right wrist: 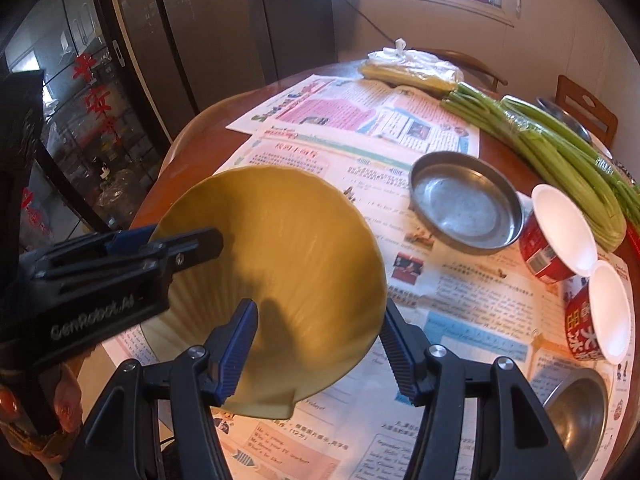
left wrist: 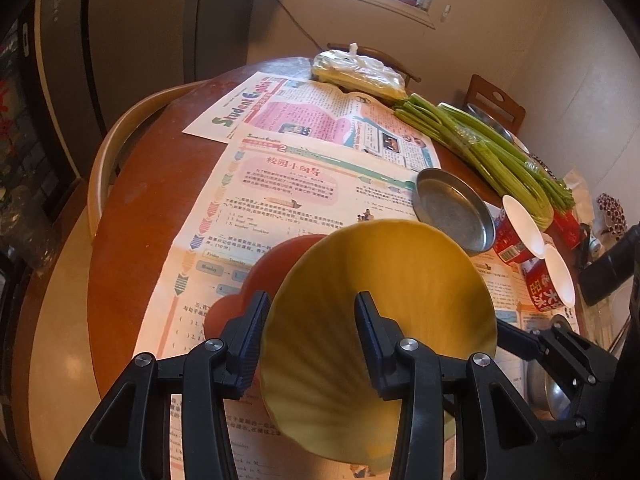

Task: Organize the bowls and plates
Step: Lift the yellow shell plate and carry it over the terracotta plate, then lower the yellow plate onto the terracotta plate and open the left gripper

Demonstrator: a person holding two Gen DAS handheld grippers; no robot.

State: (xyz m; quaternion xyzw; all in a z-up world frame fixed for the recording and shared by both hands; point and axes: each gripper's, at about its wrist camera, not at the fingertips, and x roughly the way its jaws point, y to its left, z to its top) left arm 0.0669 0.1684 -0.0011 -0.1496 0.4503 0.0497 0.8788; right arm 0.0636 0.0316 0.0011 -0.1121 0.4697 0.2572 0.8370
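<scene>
Two grippers held one yellow plate (right wrist: 280, 264) tilted above the worktop (left wrist: 136, 208). The left gripper (left wrist: 312, 336) pinched the plate's rim, with one finger inside the dish and one outside. The right gripper (right wrist: 320, 340) straddled the opposite rim, its jaws set on either side of the edge; whether both pads pressed could not be told. Beneath the plate lay newspaper (left wrist: 280, 184), and a red plate (left wrist: 276, 264) showed partly under its left edge. Beyond the yellow plate to the right stood a steel pan (right wrist: 466, 204), then two red-and-white cups (right wrist: 560, 236) tipped on their sides. Celery (right wrist: 552, 148) lay beyond the cups. A steel bowl (right wrist: 580, 412) sat near the right gripper.
</scene>
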